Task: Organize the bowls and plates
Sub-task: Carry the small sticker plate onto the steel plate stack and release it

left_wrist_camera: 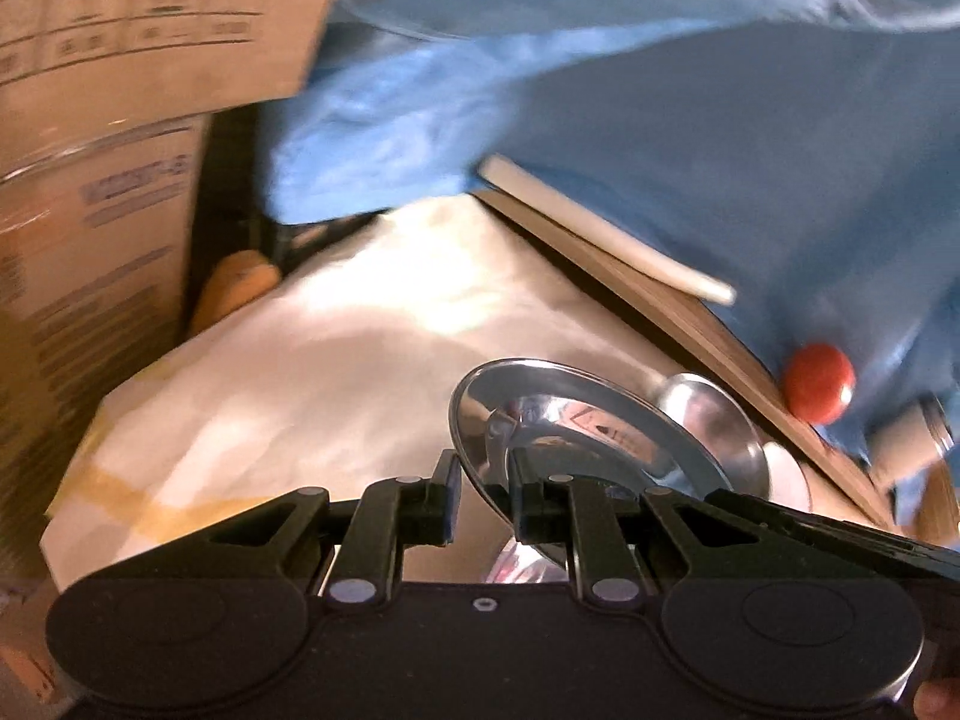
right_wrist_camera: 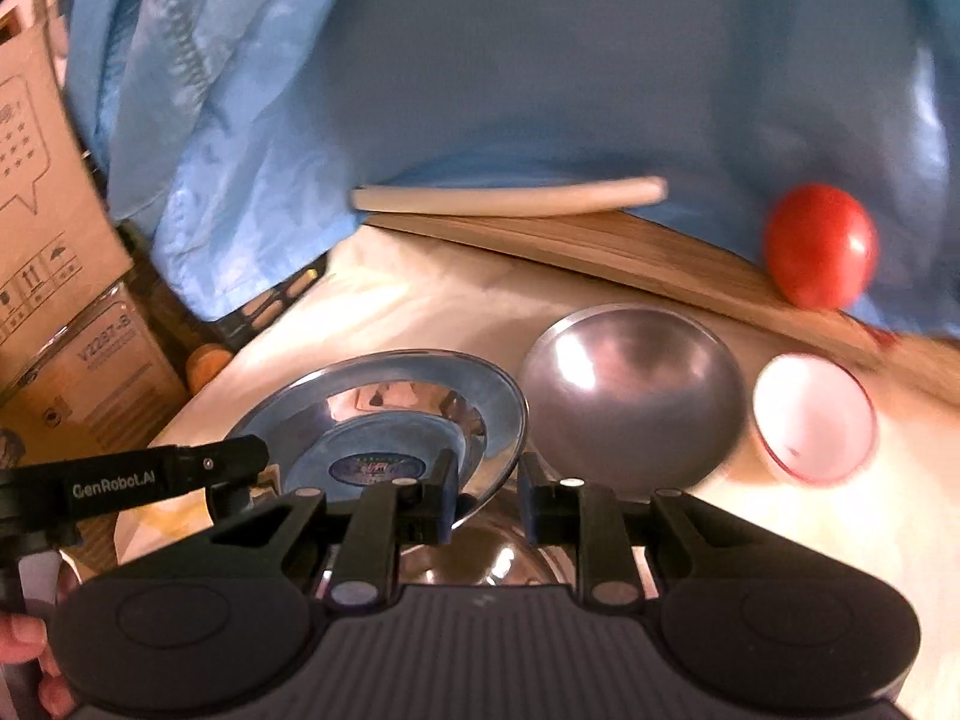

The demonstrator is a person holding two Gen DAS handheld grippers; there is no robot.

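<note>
Both grippers pinch the same shiny steel plate [right_wrist_camera: 384, 414], which is lifted and tilted above the white-covered surface [right_wrist_camera: 420, 300]: the left gripper [left_wrist_camera: 485, 495] has its fingers narrowed on the plate's near rim, and the right gripper [right_wrist_camera: 486, 495] has its fingers narrowed on the right rim. To the plate's right stand a steel bowl [right_wrist_camera: 633, 399] and, further right, a small white bowl with a red rim [right_wrist_camera: 813, 420]. A red tomato [right_wrist_camera: 819, 246] lies beyond them against blue cloth [right_wrist_camera: 540, 60].

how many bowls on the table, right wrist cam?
2 clear: steel bowl mid-table, white bowl with red rim to its right. A third steel vessel under the held steel plate may be another.
</note>
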